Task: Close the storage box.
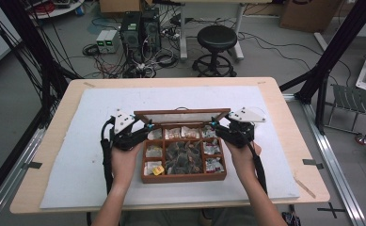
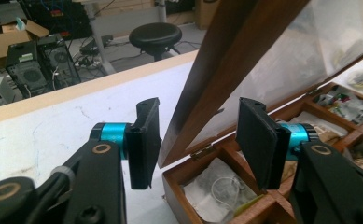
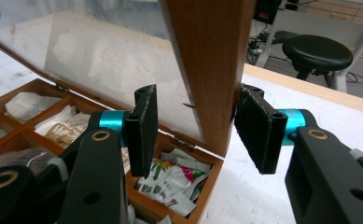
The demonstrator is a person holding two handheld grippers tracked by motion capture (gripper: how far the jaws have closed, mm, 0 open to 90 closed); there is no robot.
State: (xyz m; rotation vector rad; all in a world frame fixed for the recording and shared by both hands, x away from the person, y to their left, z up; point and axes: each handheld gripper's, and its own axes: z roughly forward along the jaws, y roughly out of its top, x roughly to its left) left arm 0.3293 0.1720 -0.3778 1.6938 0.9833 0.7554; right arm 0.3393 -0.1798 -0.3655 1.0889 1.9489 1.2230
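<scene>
High view: a wooden tea box (image 1: 184, 177) sits on the white mat (image 1: 77, 155), its glass lid (image 1: 180, 116) raised; a gripper stands at each end of the lid.
Left gripper (image 2: 198, 140): jaws apart, one pad on either side of the lid's side frame (image 2: 216, 74); the outer pad looks just beside the wood, the inner one clear of it, so nothing is clamped.
Right gripper (image 3: 195, 132): jaws apart astride the lid's other side frame (image 3: 212, 70); a gap shows at both pads.
Between the fingers: wood frame and a brass hinge (image 3: 181, 143).
Below the fingers: compartments with tea sachets (image 3: 167, 184) and paper bags (image 2: 214, 191).
Beyond the fingers: table edge (image 2: 76, 91), black stool (image 1: 217, 38), computer towers (image 1: 140, 29), floor cables.
</scene>
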